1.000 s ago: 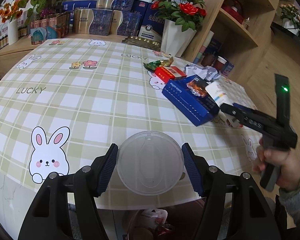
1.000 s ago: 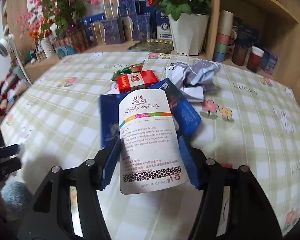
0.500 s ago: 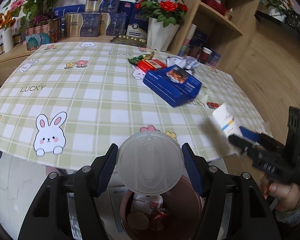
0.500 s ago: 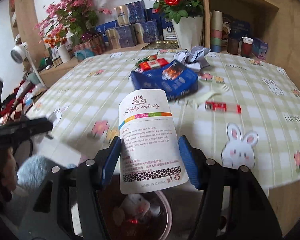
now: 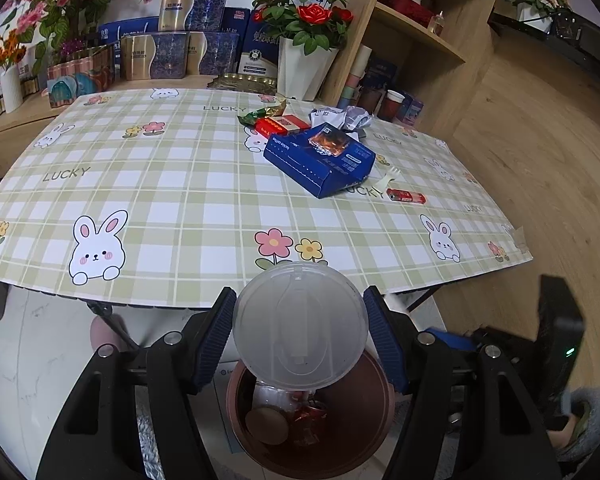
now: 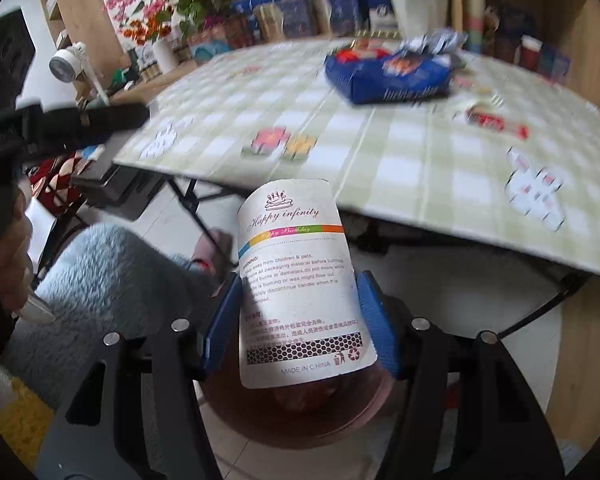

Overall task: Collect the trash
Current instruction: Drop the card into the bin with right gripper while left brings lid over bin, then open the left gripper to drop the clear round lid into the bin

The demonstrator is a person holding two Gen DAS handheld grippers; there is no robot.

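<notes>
My left gripper (image 5: pixel 300 336) is shut on a clear round plastic lid (image 5: pixel 300 326) and holds it above a brown trash bin (image 5: pixel 352 432) on the floor, which holds some trash. My right gripper (image 6: pixel 298 320) is shut on a white candle package (image 6: pixel 300 284) with printed text, held over the same bin (image 6: pixel 300 420). On the table remain a blue box (image 5: pixel 320 158), a red packet (image 5: pixel 280 125), a green wrapper (image 5: pixel 262 114), crumpled paper (image 5: pixel 348 116), a plastic fork (image 5: pixel 388 178) and a small red wrapper (image 5: pixel 406 197).
The table (image 5: pixel 180 200) with a green checked rabbit cloth stands beyond the bin. A white vase of red roses (image 5: pixel 304 68) and gift boxes (image 5: pixel 172 56) stand at the back. Wooden shelves (image 5: pixel 420 40) are at right. The right gripper's body (image 5: pixel 556 344) is beside the bin.
Both grippers have pulled back from the table and dropped lower, each carrying its item, and now hang over the bin. The right wrist view is blurred by motion.
</notes>
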